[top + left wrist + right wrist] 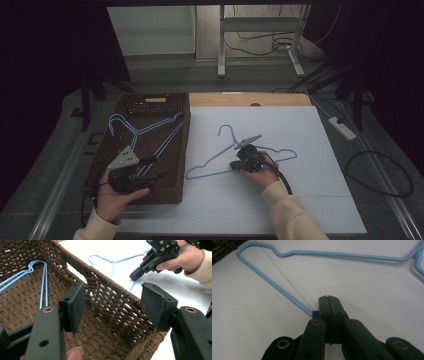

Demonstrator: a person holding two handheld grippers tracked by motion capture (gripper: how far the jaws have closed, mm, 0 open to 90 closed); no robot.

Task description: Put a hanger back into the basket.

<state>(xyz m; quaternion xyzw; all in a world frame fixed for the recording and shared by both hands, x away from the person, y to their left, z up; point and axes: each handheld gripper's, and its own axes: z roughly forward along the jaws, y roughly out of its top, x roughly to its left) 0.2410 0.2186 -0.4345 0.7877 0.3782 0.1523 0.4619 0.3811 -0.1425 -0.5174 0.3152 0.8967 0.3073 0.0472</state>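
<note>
high view: basket [176, 186] holds hangers [145, 131]; right gripper [245, 156] pinches hanger [220, 160], left gripper [142, 172] spread.

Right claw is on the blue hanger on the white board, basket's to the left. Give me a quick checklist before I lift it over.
1. Right claw shut on the blue hanger: ok, jaws pressed together on the bottom wire.
2. Grip near the hanger's balance point: not ok, it sits close to one end of the bottom wire.
3. Hanger free of other things on the white board: ok.
4. Room in the basket: ok, blue hangers lie toward the far end.
5. Left claw clear of the drop path: not ok, open over the basket's near end.
</note>
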